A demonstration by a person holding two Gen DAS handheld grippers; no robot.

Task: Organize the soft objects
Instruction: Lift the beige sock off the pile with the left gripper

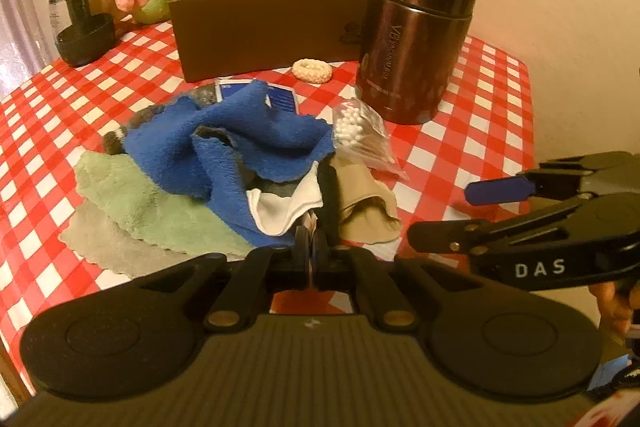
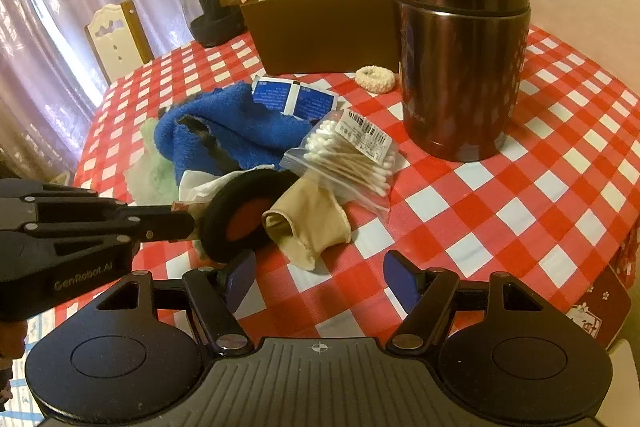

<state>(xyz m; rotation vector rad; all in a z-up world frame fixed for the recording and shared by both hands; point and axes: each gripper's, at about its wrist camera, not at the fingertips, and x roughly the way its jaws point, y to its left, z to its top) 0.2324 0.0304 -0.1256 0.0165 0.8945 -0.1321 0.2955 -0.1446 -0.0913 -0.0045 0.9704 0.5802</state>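
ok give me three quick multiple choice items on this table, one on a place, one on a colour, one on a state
1. Where is the bag of cotton swabs?
A. in the box
B. on the tablecloth by the flask
C. on the chair

2. What colour is the top towel?
A. blue
B. yellow
C. black

3. How is the right tool?
A. shut on the beige sock
B. shut on nothing
C. open, holding nothing

Key: B, it lies beside the dark flask; A, blue pile fabric; C, its pads stand apart over bare checked cloth.
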